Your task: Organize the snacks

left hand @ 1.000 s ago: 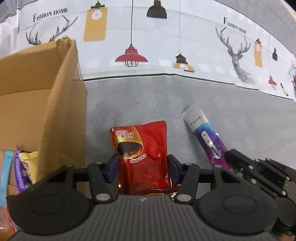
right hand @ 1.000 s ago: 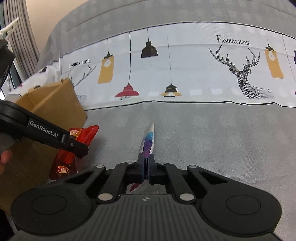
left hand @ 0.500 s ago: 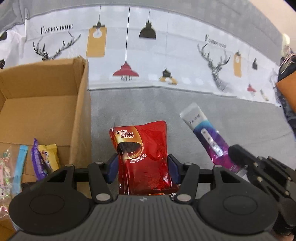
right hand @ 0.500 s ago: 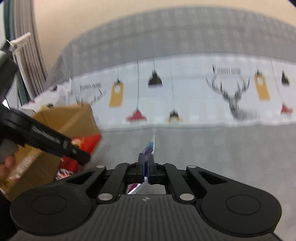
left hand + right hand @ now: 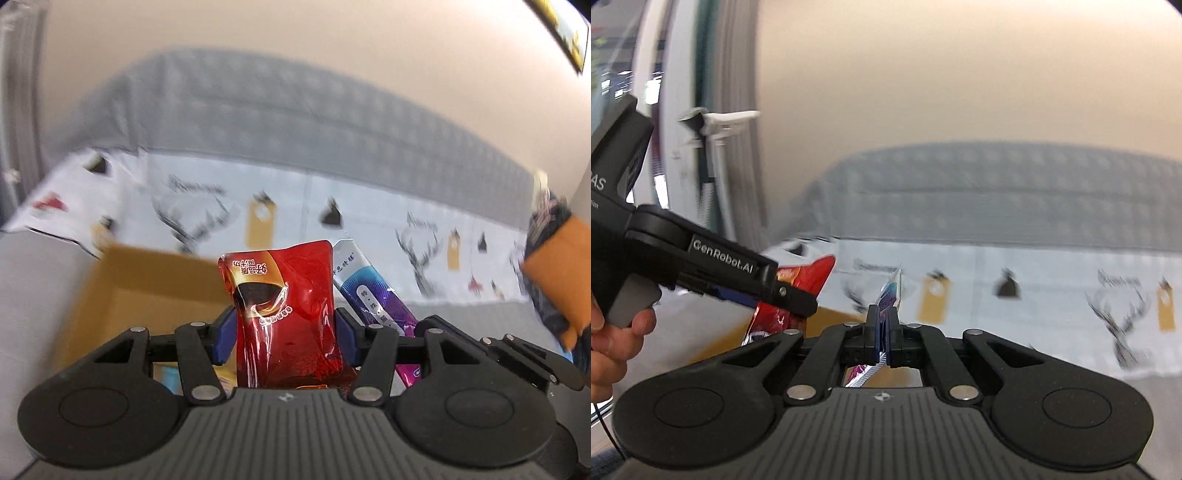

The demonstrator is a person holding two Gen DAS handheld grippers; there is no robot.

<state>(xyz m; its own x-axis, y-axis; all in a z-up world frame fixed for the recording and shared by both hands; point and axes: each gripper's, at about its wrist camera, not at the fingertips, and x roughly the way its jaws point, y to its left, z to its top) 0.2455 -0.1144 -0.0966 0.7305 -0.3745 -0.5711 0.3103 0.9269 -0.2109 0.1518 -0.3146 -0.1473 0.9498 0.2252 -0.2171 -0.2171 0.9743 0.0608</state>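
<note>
left view: left claw [image 5: 282, 328] clamped on red pouch [image 5: 286, 314], face-on; box [image 5: 147, 291] interior
right view: right claw [image 5: 882, 338] clamped on purple packet [image 5: 891, 291], edge-on; hand [image 5: 613, 343]

left gripper [image 5: 798, 299] side plate: "GenRobot.AI" in white, clear as day, seen from the right wrist view just left of the red pouch

left gripper body, further back from the red pouch: bits of white lettering, "AS" and below it something ending in "ion", rest cut off at the frame edge

red pouch [image 5: 286, 314]: gold band with white Chinese characters, upside down in the left wrist view, looks like 好品质 plus more I can't make out; smaller white print under the dark oval, too small

purple-blue packet [image 5: 373, 295], right behind the red pouch: Chinese characters on the silver end and down a white strip, unreadable

printed cloth [image 5: 280, 206] behind the red pouch: wording near the deer, blurred out
</note>
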